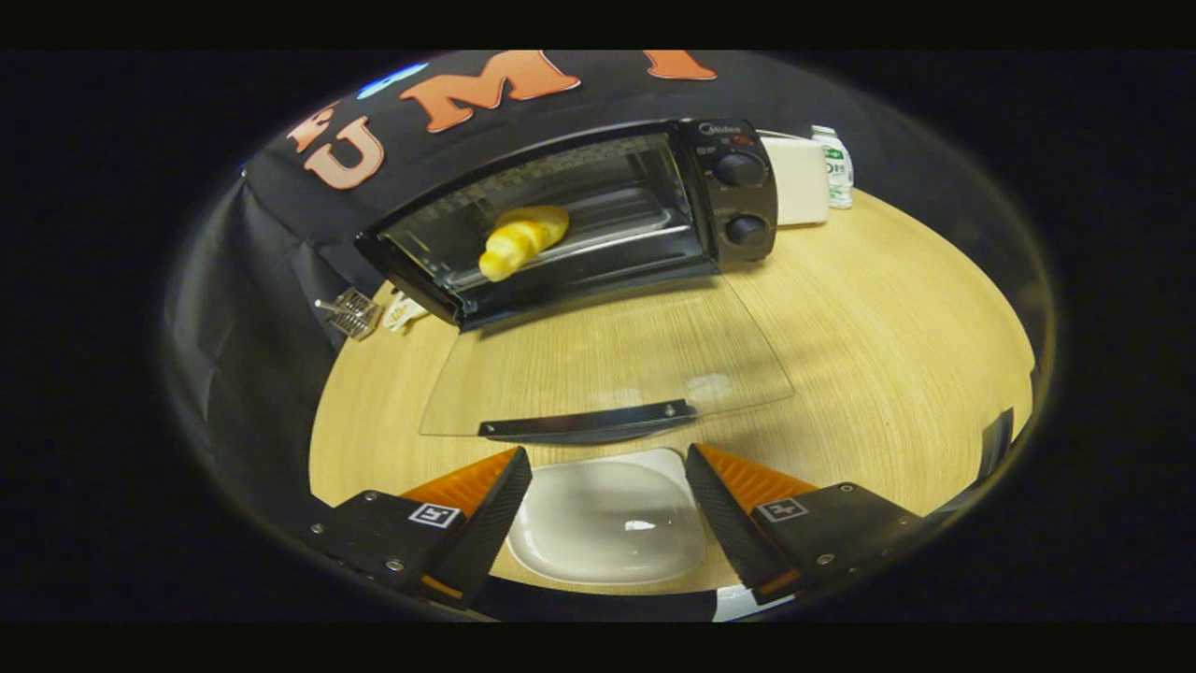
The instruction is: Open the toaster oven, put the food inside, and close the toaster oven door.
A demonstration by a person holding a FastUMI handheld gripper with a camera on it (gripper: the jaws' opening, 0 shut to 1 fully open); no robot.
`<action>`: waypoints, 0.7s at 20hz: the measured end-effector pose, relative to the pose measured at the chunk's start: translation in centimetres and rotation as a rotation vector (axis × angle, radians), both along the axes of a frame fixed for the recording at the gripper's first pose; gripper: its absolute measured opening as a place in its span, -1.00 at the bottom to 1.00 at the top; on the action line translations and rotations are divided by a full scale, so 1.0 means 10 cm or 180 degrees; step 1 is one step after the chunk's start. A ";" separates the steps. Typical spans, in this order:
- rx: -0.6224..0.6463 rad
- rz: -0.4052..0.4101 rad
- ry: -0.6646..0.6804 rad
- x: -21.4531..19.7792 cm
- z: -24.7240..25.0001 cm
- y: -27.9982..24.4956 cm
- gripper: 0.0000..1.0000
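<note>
Hovering above the wooden table (888,318), the gripper (607,481) had its two fingers spread wide apart, with nothing held between them. Under the gap between the fingers lay a white plate (607,523), bare, resting flat on the table. Just ahead of the fingertips was the toaster oven's glass door (598,365), folded all the way down and lying roughly level above the tabletop, its dark handle (589,421) at the edge nearest the gripper. Beyond the door stood the toaster oven (579,210) itself, black, cavity open toward the gripper, two round knobs (743,198) stacked on the panel at its right side. The food (523,240), a yellow pastry-like piece, sat inside the cavity on the wire rack (617,220), toward the left half. To the left of the oven, near the table's edge, lay a small wire object (353,311) and a small white item (404,311); too small to identify. Behind the oven's right side stood a white box (802,179) and, just beside it, a small bottle (834,166) with a green and white label.
</note>
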State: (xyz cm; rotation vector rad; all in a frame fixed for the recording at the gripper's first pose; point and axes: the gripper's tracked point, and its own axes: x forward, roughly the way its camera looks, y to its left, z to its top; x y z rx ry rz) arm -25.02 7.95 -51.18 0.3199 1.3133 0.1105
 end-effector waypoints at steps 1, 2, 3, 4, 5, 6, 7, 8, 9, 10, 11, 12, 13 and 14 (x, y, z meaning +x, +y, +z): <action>-0.0035 0.0040 0.0050 0.00 -0.06 -0.01 0.97; -0.0021 0.0093 0.0066 0.03 -0.11 0.02 0.97; -0.0010 0.0123 0.0063 0.09 -0.14 0.04 0.97; 0.0020 0.0161 0.0099 0.10 -0.16 0.08 0.98; 0.0071 0.0180 0.0132 0.13 -0.18 0.13 0.97; 0.0104 0.0245 0.0196 0.11 -0.21 0.17 0.98; 0.0087 0.0313 0.0203 0.12 -0.23 0.20 0.97; 0.0060 0.0375 0.0228 0.11 -0.26 0.21 0.98; 0.0037 0.0400 0.0239 0.12 -0.27 0.21 0.98; 0.0039 0.0395 0.0267 0.09 -0.24 0.20 0.98; 0.0055 0.0370 0.0254 0.12 -0.19 0.19 0.97; 0.0079 0.0339 0.0221 0.15 -0.16 0.18 0.98; 0.0103 0.0328 0.0173 0.18 -0.09 0.17 0.97; 0.0124 0.0317 0.0111 0.23 0.01 0.18 0.97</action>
